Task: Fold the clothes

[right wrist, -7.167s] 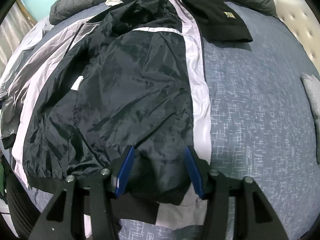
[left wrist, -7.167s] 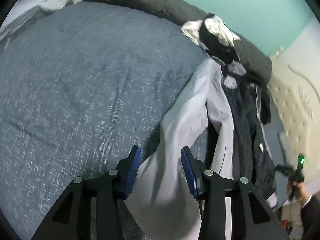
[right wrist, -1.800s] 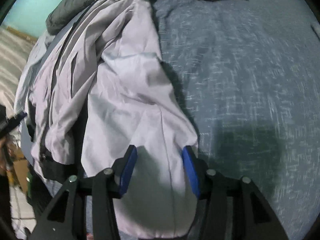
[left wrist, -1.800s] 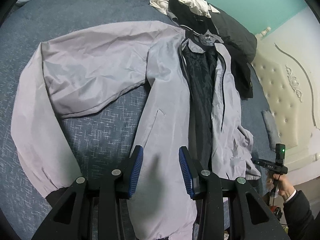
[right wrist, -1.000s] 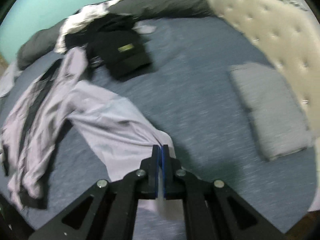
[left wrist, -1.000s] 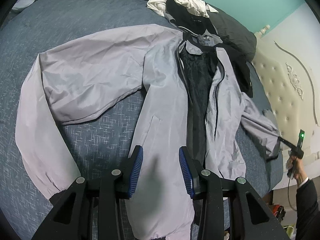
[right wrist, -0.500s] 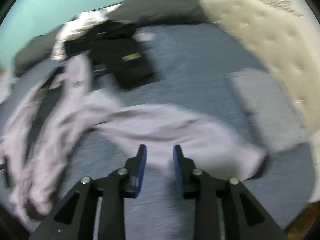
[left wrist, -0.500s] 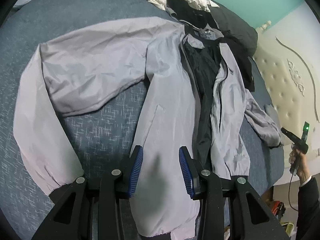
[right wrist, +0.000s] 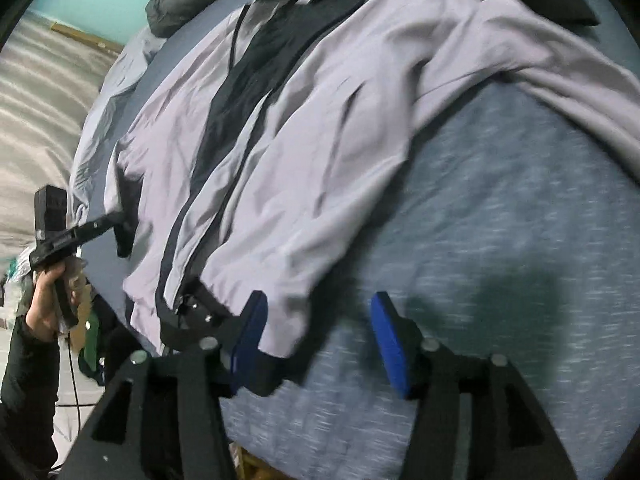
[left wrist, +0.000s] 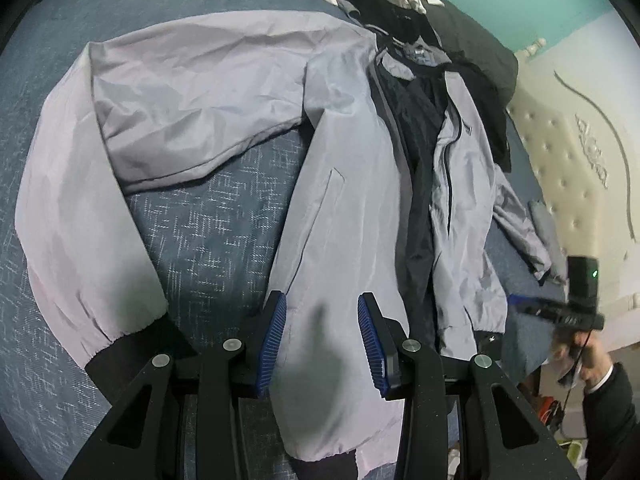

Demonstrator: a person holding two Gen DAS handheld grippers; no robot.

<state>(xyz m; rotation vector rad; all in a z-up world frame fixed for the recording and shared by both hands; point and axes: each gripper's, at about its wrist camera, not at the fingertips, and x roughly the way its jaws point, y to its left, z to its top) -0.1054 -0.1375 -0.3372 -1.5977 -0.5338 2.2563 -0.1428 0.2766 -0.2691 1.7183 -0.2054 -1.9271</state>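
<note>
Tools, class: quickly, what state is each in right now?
Left tool: open, holding nothing, over the jacket.
Right tool: open, just been opening, holding nothing.

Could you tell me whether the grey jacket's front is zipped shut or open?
Open: the jacket's front panels lie apart, with the dark lining showing between them.

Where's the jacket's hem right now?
In the left wrist view the jacket's hem lies at the bottom centre, just below the left gripper, on the blue bedspread.

jacket [left wrist: 344, 184]: pale grey, dark lining; unzipped, front up, sleeves spread; on bed [left wrist: 208, 232]
</note>
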